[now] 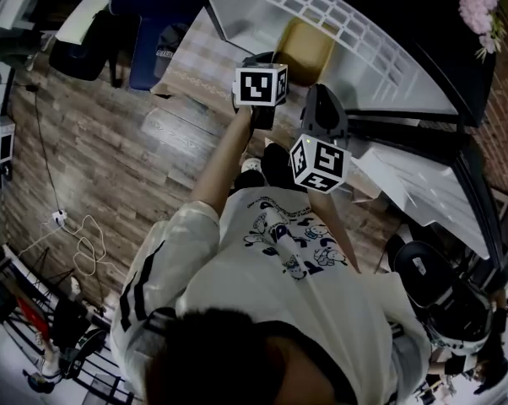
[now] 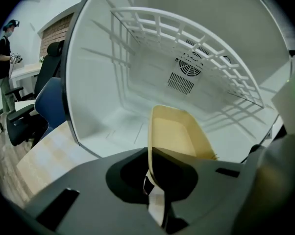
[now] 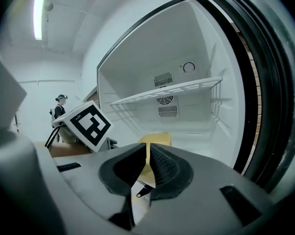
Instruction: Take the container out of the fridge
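Note:
A pale yellow container (image 1: 303, 49) sits on the floor of the open white fridge (image 2: 113, 72), beneath the wire shelf (image 2: 196, 43). My left gripper (image 2: 150, 156) is shut on the near rim of this container (image 2: 179, 133), whose wall passes between the jaws. In the head view the left gripper (image 1: 262, 62) reaches into the fridge mouth under its marker cube. My right gripper (image 3: 147, 153) is shut with nothing in it, held just outside the fridge. It is right of the left one and sees the container (image 3: 158, 140) beyond its jaws. The right gripper (image 1: 323, 112) hovers by the fridge's front edge.
The fridge door (image 1: 414, 184) stands open to the right, its dark seal (image 3: 265, 82) close beside my right gripper. A blue chair (image 1: 153, 24) and a light wooden surface (image 1: 195, 66) lie left of the fridge. Cables (image 1: 78, 245) trail on the wood floor. A person (image 2: 3, 48) stands far off.

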Demonstrator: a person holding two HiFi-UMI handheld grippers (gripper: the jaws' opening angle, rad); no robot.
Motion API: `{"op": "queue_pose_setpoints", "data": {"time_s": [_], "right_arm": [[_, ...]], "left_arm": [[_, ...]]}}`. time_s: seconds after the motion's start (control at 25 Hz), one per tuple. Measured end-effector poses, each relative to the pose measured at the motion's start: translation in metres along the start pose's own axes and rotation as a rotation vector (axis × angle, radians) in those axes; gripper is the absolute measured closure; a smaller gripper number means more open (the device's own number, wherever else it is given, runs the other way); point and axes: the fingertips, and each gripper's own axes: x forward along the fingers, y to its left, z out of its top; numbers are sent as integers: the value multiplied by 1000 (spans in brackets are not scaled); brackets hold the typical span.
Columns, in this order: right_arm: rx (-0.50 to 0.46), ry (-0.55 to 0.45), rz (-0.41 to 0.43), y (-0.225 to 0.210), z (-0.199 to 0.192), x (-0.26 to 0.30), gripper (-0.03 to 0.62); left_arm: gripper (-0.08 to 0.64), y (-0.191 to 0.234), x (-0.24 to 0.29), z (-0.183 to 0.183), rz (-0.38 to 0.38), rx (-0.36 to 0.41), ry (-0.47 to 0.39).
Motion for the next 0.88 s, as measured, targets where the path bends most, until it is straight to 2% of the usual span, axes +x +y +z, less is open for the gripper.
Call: {"op": "queue_pose_setpoints", "data": {"time_s": [0.48,0.88], "right_arm": [[12,-26,-13,20,-19,-27,549],[7,-47,-31,32,-20,-51,549]], "left_arm": [[535,19,-50,-39,33,4,-23],[535,27,-93,-63,55,-4,-40]]}}
